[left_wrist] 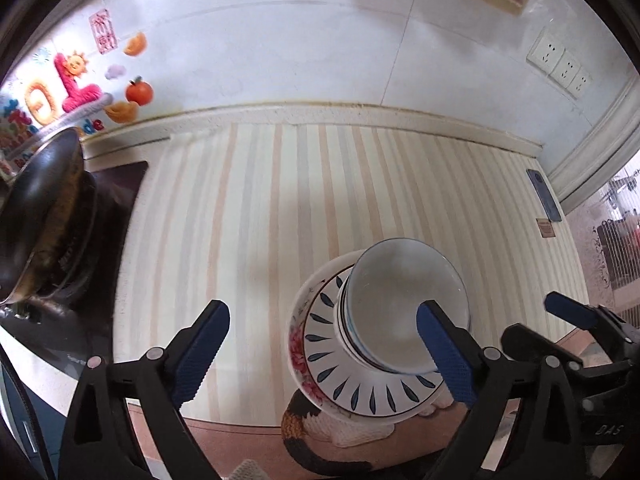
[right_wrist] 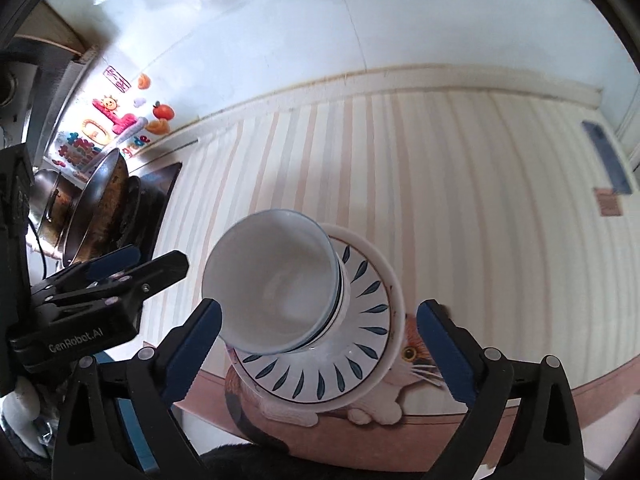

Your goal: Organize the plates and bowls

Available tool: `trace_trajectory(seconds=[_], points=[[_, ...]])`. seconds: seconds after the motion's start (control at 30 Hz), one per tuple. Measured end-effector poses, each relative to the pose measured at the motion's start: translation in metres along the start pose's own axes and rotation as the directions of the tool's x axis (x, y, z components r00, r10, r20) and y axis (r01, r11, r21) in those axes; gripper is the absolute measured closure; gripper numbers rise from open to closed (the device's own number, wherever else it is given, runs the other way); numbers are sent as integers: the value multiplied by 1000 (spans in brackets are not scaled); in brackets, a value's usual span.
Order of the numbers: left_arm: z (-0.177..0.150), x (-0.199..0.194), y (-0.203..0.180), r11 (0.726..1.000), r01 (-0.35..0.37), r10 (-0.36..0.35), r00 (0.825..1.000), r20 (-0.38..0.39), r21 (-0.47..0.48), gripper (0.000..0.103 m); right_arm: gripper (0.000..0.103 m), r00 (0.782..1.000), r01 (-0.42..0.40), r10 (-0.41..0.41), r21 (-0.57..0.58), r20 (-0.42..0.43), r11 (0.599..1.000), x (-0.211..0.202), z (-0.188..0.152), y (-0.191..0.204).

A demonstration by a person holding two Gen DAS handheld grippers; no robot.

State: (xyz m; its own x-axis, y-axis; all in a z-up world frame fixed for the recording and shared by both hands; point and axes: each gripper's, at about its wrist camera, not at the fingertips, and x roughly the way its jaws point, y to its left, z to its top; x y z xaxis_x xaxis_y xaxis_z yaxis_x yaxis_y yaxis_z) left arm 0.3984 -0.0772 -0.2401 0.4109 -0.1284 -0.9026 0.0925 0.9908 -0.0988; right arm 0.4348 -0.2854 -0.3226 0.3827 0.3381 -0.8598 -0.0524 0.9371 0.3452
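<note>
Left wrist view: both tongs, left [left_wrist: 322, 350] and right [right_wrist: 318, 346], wide apart, empty, above stacked bowls [left_wrist: 404, 304].

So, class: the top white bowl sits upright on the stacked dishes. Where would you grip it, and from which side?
Take the top white bowl by its rim, one finger inside and one outside. The rim flares clear of the bowls nested under it, so only it is exposed. Come from above on the near side, probably with the open right gripper.

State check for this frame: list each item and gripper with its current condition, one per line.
left gripper: open, empty
right gripper: open, empty
white bowls: nested, upright, atop the plates
leaf-pattern plate: stacked on the floral plate
floral plate: bottom of the stack
wok: on the stove
</note>
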Motion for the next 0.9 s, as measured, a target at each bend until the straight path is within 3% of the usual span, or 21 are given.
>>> trace_trajectory(seconds=[0.4, 0.5, 0.9], points=[[-35, -71, -9, 1000, 1, 0, 992, 129, -8, 7, 2, 987, 88, -85, -14, 135, 996, -71, -30, 15], [-45, -92, -12, 1000, -2, 2, 986, 164, 2, 0, 2, 982, 101, -95, -24, 164, 995, -88, -42, 20], [-112, -163, -27, 999, -32, 36, 964, 263, -19, 0, 2, 961, 115, -99, -46, 259, 992, -169, -111, 32]])
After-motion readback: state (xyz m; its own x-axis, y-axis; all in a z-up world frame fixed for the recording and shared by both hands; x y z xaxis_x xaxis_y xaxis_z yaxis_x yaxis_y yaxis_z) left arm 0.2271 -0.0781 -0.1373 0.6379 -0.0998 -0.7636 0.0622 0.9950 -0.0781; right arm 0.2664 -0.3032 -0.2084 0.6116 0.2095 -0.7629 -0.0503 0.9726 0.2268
